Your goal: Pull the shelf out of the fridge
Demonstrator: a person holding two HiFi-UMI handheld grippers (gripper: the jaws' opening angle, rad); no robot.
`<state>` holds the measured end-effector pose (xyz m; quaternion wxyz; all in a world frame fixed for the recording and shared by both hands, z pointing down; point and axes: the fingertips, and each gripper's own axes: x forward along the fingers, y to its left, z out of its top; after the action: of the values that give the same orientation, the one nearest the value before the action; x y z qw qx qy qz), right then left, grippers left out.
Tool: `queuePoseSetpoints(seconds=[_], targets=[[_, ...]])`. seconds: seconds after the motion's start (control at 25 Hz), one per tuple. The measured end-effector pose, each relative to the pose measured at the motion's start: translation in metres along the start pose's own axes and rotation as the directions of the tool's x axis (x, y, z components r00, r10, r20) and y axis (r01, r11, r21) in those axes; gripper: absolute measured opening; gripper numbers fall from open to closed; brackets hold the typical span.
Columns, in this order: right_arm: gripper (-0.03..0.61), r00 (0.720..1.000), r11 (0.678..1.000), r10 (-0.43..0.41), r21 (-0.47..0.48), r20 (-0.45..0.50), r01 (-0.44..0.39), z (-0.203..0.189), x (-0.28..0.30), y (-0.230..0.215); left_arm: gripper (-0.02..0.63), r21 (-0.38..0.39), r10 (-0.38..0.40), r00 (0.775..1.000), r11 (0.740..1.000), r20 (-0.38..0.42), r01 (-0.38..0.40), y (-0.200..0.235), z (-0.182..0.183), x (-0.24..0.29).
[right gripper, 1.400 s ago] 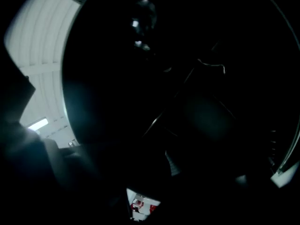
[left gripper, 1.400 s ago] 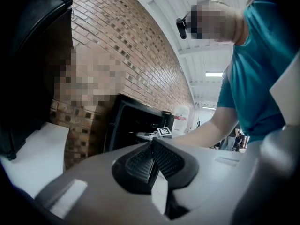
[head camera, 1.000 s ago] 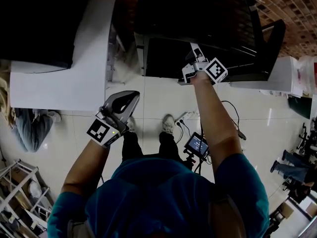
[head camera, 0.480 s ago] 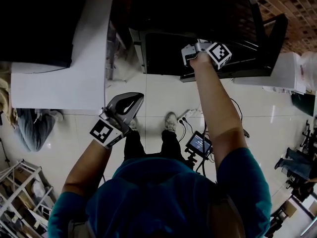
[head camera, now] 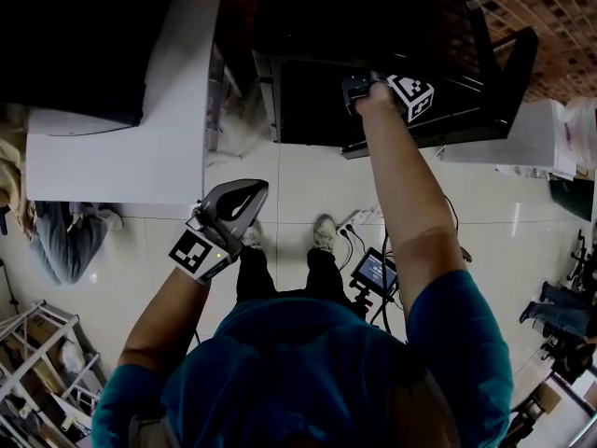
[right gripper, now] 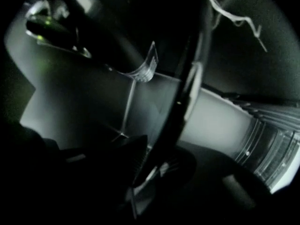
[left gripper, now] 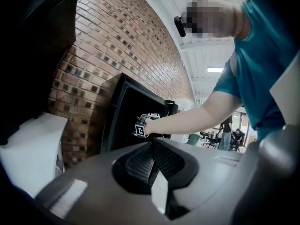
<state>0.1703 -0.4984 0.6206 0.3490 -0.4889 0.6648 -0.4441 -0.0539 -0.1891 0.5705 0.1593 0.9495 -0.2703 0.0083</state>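
Note:
The black fridge stands open in front of me, dark inside. My right gripper reaches into it at arm's length. In the right gripper view a glass shelf with a dark front rim runs between the jaws of the right gripper, which are closing onto that rim with the pads against it. My left gripper hangs low over the floor, away from the fridge. Seen in its own view, the left gripper is shut with nothing in it, and the right gripper shows at the fridge.
A white cabinet stands to the left of the fridge, against a brick wall. The fridge door swings out to the right. On the tiled floor by my feet lie a power strip and a small screen on a stand.
My right gripper has moved from the fridge's front edge further up into the cabinet. The left gripper has stayed about where it was.

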Motion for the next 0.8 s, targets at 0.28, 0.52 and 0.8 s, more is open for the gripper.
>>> queuePoseSetpoints(seconds=[0.28,0.52,0.8], targets=[[0.049,0.999,0.999,0.027,0.039,0.02,-0.028,-0.014,-0.036,0.006,-0.009,0.007,0.003,1.0,1.0,0.006,-0.003,-0.007,0.005,-0.009],[0.036,0.998,0.988,0.034,0.151,0.045,-0.04,-0.035,-0.088,0.014,-0.009,0.024,-0.001,1.0,1.0,0.012,0.0,-0.016,0.016,-0.015],[0.015,0.999,0.96,-0.003,0.281,0.046,-0.01,-0.068,-0.159,0.019,-0.009,0.037,0.005,1.0,0.999,0.013,-0.005,-0.023,0.027,-0.025]])
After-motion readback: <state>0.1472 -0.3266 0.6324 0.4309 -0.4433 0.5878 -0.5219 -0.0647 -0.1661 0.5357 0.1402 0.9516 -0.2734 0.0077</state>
